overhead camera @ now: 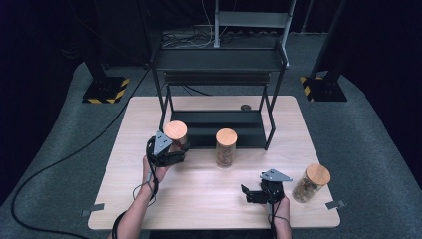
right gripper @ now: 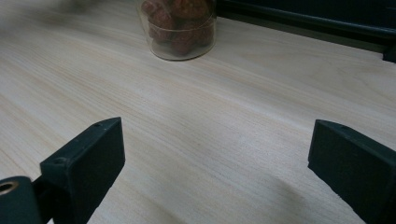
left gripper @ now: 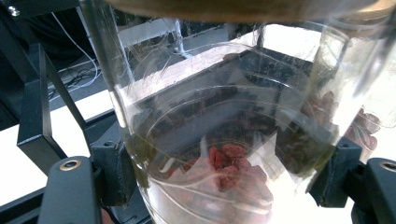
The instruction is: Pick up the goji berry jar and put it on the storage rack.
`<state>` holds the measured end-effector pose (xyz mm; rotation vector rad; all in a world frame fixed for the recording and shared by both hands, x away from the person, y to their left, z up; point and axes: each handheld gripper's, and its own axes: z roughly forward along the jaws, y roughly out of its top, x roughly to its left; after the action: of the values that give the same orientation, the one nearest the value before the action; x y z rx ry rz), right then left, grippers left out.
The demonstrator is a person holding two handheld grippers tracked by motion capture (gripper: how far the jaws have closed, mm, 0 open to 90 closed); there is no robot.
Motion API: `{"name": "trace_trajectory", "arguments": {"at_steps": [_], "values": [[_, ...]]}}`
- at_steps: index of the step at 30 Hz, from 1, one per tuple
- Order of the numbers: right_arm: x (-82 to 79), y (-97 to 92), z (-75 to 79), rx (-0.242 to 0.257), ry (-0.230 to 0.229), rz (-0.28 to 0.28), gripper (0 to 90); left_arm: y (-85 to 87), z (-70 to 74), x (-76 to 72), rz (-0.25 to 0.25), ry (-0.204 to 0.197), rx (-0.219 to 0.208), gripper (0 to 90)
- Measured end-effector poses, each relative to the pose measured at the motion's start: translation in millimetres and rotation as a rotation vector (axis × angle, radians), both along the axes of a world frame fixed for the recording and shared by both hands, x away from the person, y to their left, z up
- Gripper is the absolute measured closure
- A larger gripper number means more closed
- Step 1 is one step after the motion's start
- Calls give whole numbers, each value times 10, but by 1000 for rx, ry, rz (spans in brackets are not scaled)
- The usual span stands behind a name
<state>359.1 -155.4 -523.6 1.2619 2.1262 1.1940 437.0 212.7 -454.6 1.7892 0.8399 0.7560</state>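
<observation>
Pale wooden table (overhead camera: 209, 191) with black metal rack (overhead camera: 219, 99), grey carpet (overhead camera: 368, 149) around.

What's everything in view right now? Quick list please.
held jar: one, clear with wooden lid, clamped by the left hand-held gripper in front of the rack
middle jar: one, clear, wooden lid, table centre
right jar: one, clear, wooden lid, near right edge
rack: one, black, at table's far side
table: one, light wood
left hand-held gripper: black, shut on held jar
right hand-held gripper: black, open, low over the table
</observation>
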Motion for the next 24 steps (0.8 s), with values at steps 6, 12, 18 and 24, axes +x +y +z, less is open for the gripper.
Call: {"name": "trace_trajectory", "arguments": {"at_steps": [6, 12, 18, 24], "values": [[-1, 1, 0, -1, -1, -1, 31, -9, 0, 13, -1, 1, -1, 248], [-1, 1, 0, -2, 0, -1, 31, -17, 0, 27, -2, -2, -4, 248], [0, 3, 0, -3, -1, -1, 31, -22, -1, 41, -2, 0, -7, 248], [-1, 2, 0, -3, -1, -1, 31, -37, 11, 52, -5, -1, -5, 248]]}}
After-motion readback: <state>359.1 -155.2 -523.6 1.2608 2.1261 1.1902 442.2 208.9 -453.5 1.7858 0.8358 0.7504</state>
